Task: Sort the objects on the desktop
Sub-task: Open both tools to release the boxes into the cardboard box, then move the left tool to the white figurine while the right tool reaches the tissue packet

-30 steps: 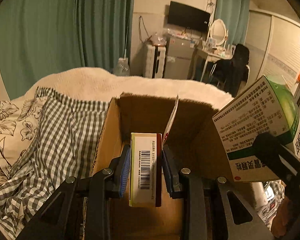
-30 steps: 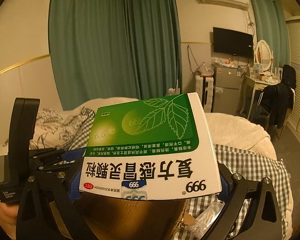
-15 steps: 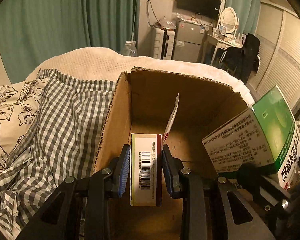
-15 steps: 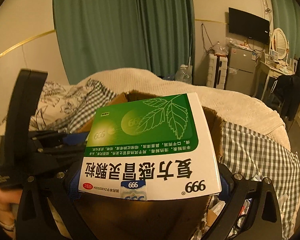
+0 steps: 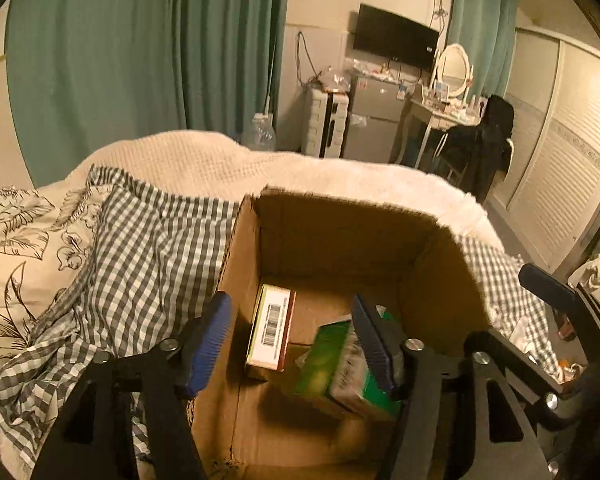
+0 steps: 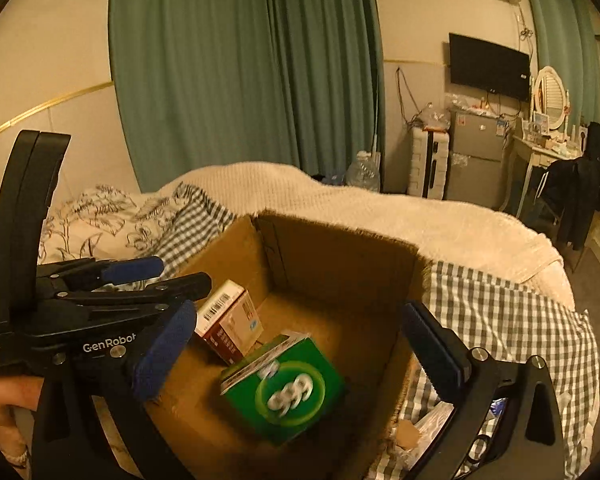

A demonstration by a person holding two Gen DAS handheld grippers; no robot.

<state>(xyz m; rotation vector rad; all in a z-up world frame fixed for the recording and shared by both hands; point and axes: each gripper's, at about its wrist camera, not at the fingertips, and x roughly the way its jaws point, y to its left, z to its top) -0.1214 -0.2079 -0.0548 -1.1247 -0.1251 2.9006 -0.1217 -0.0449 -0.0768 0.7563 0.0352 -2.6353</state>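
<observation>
Both boxes lay in the cardboard box: a green box marked "999", blurred, and a barcoded box. Left tongs were opening, empty; right tongs, released. "GenRobot" showed on the left.

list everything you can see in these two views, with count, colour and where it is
cardboard box: 1, brown, open, on the bed
green medicine box: 1, green and white, blurred, inside the cardboard box
small barcode box: 1, red and white, inside the cardboard box by its left wall
checked cloth: 1, grey and white, under and beside the cardboard box
blanket: 1, cream, behind the cardboard box
curtains: green, back wall
television: 1, black, on the wall
left gripper: 1, black, blue pads, jaws opening, holding nothing
right gripper: 1, black, blue pads, open, holding nothing
</observation>
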